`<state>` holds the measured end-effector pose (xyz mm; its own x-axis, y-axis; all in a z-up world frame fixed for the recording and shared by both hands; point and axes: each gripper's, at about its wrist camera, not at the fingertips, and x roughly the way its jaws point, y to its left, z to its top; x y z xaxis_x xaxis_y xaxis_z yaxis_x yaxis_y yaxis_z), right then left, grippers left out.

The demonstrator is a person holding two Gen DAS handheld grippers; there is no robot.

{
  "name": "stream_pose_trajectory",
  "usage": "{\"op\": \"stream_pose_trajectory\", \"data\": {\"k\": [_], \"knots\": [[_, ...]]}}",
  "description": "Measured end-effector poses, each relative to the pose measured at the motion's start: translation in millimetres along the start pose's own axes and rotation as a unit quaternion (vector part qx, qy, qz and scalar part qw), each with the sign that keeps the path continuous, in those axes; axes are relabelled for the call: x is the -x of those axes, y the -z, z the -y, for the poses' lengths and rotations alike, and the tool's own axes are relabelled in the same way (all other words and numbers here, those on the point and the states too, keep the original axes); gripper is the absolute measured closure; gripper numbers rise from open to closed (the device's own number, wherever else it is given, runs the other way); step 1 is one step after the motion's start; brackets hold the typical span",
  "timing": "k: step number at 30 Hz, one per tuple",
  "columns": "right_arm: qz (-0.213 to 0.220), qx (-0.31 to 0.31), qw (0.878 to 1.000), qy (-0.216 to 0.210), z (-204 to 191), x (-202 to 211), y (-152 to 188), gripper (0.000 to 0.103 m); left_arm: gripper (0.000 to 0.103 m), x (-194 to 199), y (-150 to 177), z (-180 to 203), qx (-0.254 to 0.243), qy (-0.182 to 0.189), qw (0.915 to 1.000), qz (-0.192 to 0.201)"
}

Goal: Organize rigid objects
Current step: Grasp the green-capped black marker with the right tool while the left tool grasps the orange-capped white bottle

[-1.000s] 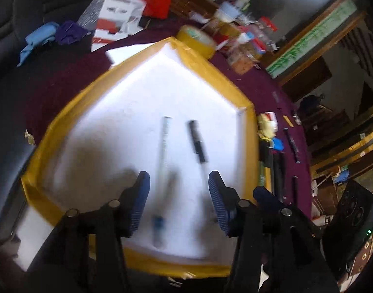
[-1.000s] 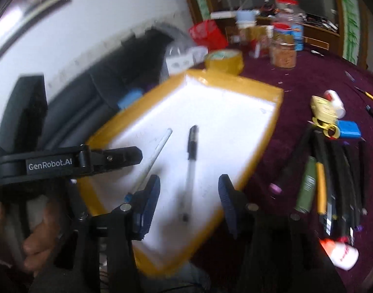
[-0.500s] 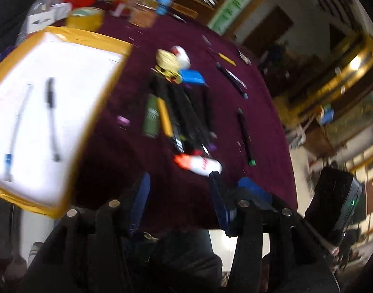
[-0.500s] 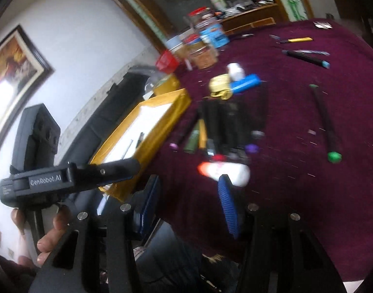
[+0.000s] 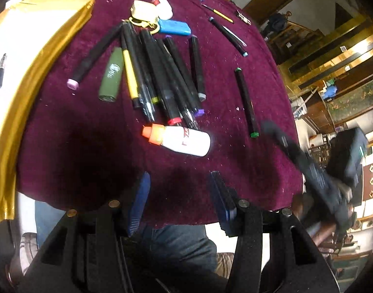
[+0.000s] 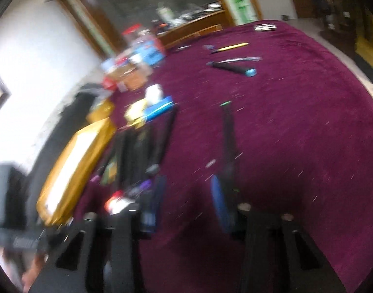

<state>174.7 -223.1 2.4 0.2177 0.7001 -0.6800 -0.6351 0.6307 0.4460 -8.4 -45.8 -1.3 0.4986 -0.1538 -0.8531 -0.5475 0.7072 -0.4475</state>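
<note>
The left gripper (image 5: 179, 195) is spread and empty at lower centre. The right gripper (image 6: 186, 200) is closing on nothing, beside the green-tipped marker (image 6: 226, 144) at mid-frame; it may nudge that marker away and miss.

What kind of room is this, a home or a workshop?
Probably a lived-in home room or small office, not a workshop: a table under a maroon cloth strewn with markers, wooden framed furniture behind, and a cluttered wooden sideboard by the wall.
</note>
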Motion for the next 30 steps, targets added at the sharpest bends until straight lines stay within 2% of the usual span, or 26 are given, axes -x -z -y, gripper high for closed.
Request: {"op": "stream_pose_trajectory", "data": {"k": [5,8,9,10,17,18,21,23,24,25,28,30], "knots": [[-0.014,-0.030,0.998,0.061,20.0,-34.7,-29.7,0.083,0.055,-4.1,-2.8,1.5,-0.001,0.007,0.9998,-0.016],[-0.035,-0.019,0.997,0.063,19.0,-51.1,-30.4,0.085,0.055,-7.8,-7.6,4.1,-0.005,0.007,0.9997,-0.022],[-0.032,-0.004,0.996,0.078,14.5,-50.6,-29.5,0.089,0.055,-11.2,-11.4,6.0,-0.006,0.007,0.9996,-0.026],[-0.037,0.009,0.995,0.087,10.6,-51.0,-27.6,0.089,0.055,-13.2,-14.8,5.9,-0.004,0.008,0.9996,-0.028],[-0.022,0.037,0.994,0.100,-0.2,-34.6,2.4,0.089,0.055,-44.3,-44.8,4.0,0.064,0.016,0.9960,-0.060],[-0.018,0.040,0.994,0.103,-1.1,-33.1,4.9,0.089,0.051,-43.4,-47.7,2.0,0.079,0.023,0.9953,-0.051],[-0.014,0.047,0.992,0.114,-5.3,-33.2,6.2,0.089,0.050,-44.2,-49.8,-2.2,0.110,0.029,0.9925,-0.044],[-0.012,0.051,0.991,0.119,-6.9,-33.5,6.0,0.089,0.050,-43.1,-47.1,-3.5,0.114,0.032,0.9922,-0.039],[-0.011,0.055,0.991,0.122,-8.2,-33.5,6.5,0.089,0.053,-42.1,-45.0,-1.7,0.103,0.024,0.9937,-0.038],[-0.010,0.056,0.991,0.124,-8.5,-33.4,6.7,0.089,0.060,-41.5,-42.4,1.8,0.090,0.006,0.9953,-0.034],[-0.009,0.054,0.991,0.121,-7.8,-33.5,5.9,0.089,0.066,-37.8,-38.9,-0.4,0.094,0.008,0.9948,-0.039],[-0.009,0.051,0.992,0.119,-7.3,-33.7,6.1,0.089,0.066,-33.7,-37.9,-4.1,0.097,-0.001,0.9946,-0.037]]}}
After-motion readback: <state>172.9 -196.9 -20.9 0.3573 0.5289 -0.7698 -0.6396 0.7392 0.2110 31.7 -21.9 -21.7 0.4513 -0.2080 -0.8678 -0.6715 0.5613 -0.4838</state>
